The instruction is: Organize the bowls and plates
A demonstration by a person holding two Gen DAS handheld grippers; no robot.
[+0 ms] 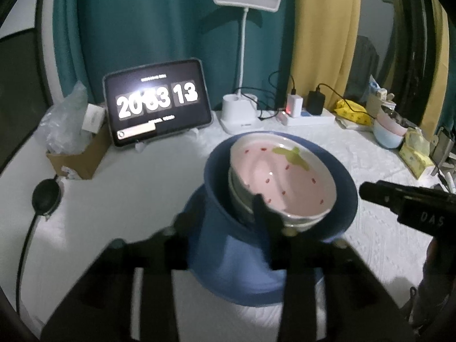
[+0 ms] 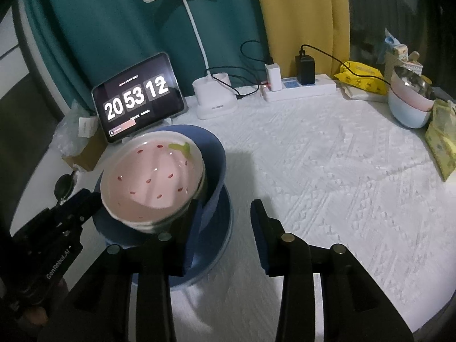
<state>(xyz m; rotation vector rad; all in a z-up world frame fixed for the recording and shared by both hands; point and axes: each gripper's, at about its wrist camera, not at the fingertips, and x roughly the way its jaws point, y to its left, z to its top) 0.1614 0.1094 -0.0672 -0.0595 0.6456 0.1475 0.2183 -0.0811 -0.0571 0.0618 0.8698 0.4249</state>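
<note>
Two hand-held grippers, left gripper (image 1: 225, 213) and right gripper (image 2: 225, 213), both partly open and gripping nothing, flank a pink strawberry bowl (image 2: 151, 176) nested in a blue bowl (image 2: 213, 156) on a blue plate (image 2: 216, 245) on the white table (image 2: 342, 185).

The left gripper (image 1: 219, 222) is smeared with blur. The clock digits on the tablet (image 1: 158, 99) blur together. The blue plate (image 2: 211, 253) lies mostly hidden under the bowls.

The left gripper (image 1: 222, 222) sat low in the frame, jaws parted. The right gripper (image 2: 225, 213) angled downward at lower centre, its fingers (image 2: 260, 228) apart with nothing pressed between them.
</note>
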